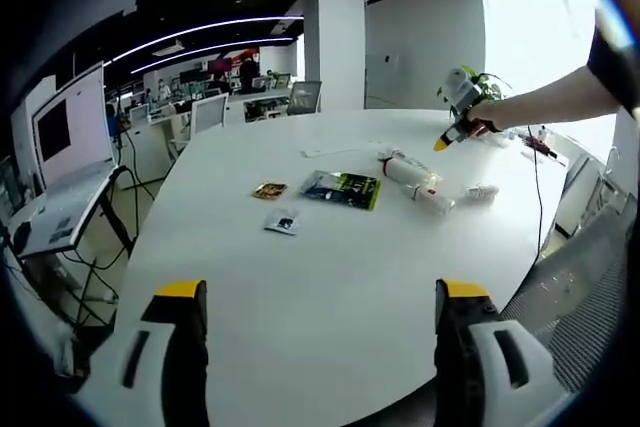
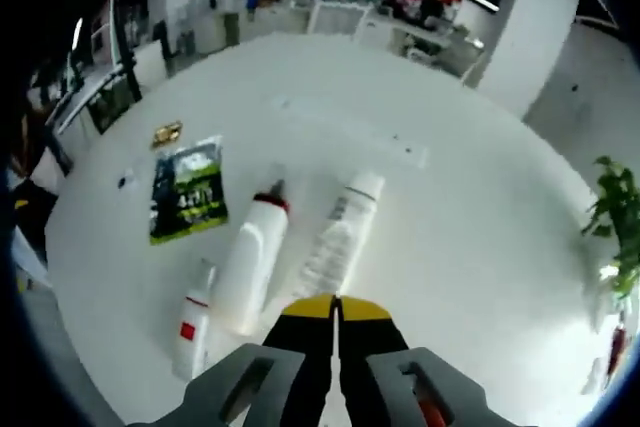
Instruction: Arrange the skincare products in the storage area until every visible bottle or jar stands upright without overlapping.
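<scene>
Lying flat on the white counter (image 2: 450, 227), three skincare containers sit close together in the right gripper view: a white bottle with a red collar (image 2: 250, 257), a clear tube (image 2: 335, 237) just beside it at 3 o'clock, and a small bottle (image 2: 192, 327) at 7 o'clock. A dark sachet (image 2: 187, 192) lies at 10 o'clock. The right gripper (image 2: 335, 309) hovers with jaws pressed together. The left gripper (image 1: 315, 297) is spread wide, holding nothing.
</scene>
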Demonstrator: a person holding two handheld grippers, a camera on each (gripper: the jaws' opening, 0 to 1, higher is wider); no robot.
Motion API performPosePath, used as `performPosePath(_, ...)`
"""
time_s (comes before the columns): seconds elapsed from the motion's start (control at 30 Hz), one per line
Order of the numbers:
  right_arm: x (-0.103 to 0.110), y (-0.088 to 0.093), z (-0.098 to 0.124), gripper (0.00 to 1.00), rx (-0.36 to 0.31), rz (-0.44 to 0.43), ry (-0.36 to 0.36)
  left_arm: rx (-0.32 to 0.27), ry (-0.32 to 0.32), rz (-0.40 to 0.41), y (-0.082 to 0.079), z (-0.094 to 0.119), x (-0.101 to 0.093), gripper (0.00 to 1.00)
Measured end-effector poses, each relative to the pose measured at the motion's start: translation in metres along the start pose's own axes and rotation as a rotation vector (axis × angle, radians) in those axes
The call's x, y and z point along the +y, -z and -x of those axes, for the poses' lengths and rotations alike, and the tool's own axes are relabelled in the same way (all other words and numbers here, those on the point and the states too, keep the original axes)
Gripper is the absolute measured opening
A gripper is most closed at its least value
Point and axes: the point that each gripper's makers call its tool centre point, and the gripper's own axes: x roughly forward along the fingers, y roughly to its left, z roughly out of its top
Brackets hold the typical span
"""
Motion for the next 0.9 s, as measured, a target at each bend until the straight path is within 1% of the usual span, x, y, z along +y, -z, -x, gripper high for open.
performPosePath(0.1,-0.001,0.006,-0.007,0.0,0.012,0.027,0.021,0.005,0.002,-0.001,0.001,0.0,0.0,0.89)
performPosePath(0.23,-0.003,0.001,-0.007,0.01,-0.032,-0.022,0.024,0.008,0.004,-0.004,0.002,-0.001,0.0,0.89)
performPosePath(0.3,-0.002,-0.001,-0.007,0.17,-0.045,-0.059,0.026,0.01,0.004,0.0,0.002,-0.001,0.0,0.89)
performPosePath(0.33,-0.001,-0.001,-0.007,0.24,-0.045,-0.063,0.028,0.011,0.004,0.002,0.002,-0.001,0.0,0.89)
performPosePath(0.4,-0.003,-0.003,-0.009,0.28,-0.041,-0.07,0.024,0.011,0.003,0.005,0.003,-0.001,0.001,0.89)
performPosePath(0.43,-0.003,-0.004,-0.01,0.31,-0.042,-0.076,0.024,0.014,0.004,0.006,0.003,-0.001,0.001,0.89)
performPosePath(0.47,0.001,-0.005,-0.012,0.38,-0.043,-0.094,0.005,0.014,0.003,0.006,0.003,-0.001,0.001,0.89)
performPosePath(0.53,0.003,-0.005,-0.017,0.5,-0.027,-0.121,0.007,0.015,0.002,0.008,0.003,-0.001,0.001,0.89)
performPosePath(0.6,0.003,-0.006,-0.019,0.53,-0.032,-0.117,0.012,0.017,0.001,0.012,0.004,-0.002,0.001,0.89)
performPosePath(0.7,0.003,-0.003,-0.026,0.59,-0.013,-0.124,0.02,0.02,0.0,0.015,0.004,-0.002,0.002,0.89)
performPosePath(0.77,0.004,-0.001,-0.029,0.59,-0.002,-0.124,0.02,0.023,0.0,0.017,0.005,-0.002,0.002,0.89)
performPosePath(0.9,0.0,0.001,-0.037,0.64,0.01,-0.127,0.033,0.028,-0.004,0.014,0.006,-0.003,0.003,0.89)
